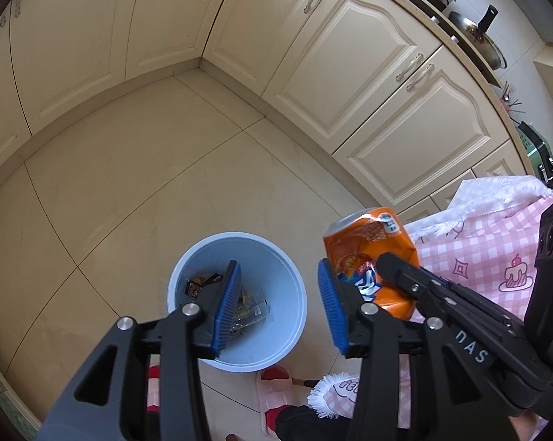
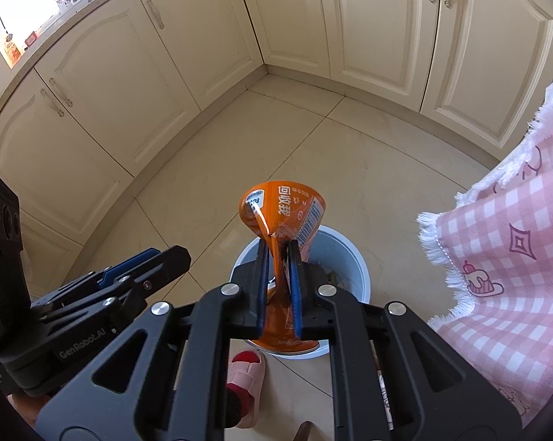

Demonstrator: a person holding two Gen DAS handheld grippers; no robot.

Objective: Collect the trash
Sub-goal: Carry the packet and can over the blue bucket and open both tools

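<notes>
From my left wrist, my left gripper point(image 1: 280, 303) stands open and empty above the blue bin point(image 1: 291, 294), where wrappers point(image 1: 239, 305) lie. The crushed orange can point(image 1: 368, 253) hangs just right of my right finger, pinched by my right gripper point(image 1: 390, 275).

From my right wrist, my right gripper point(image 2: 279, 286) is clamped on the can point(image 2: 282, 217), squeezing its middle flat between the pads, directly over the bin point(image 2: 349, 257). My left gripper point(image 2: 155, 261) sits to the left.
</notes>
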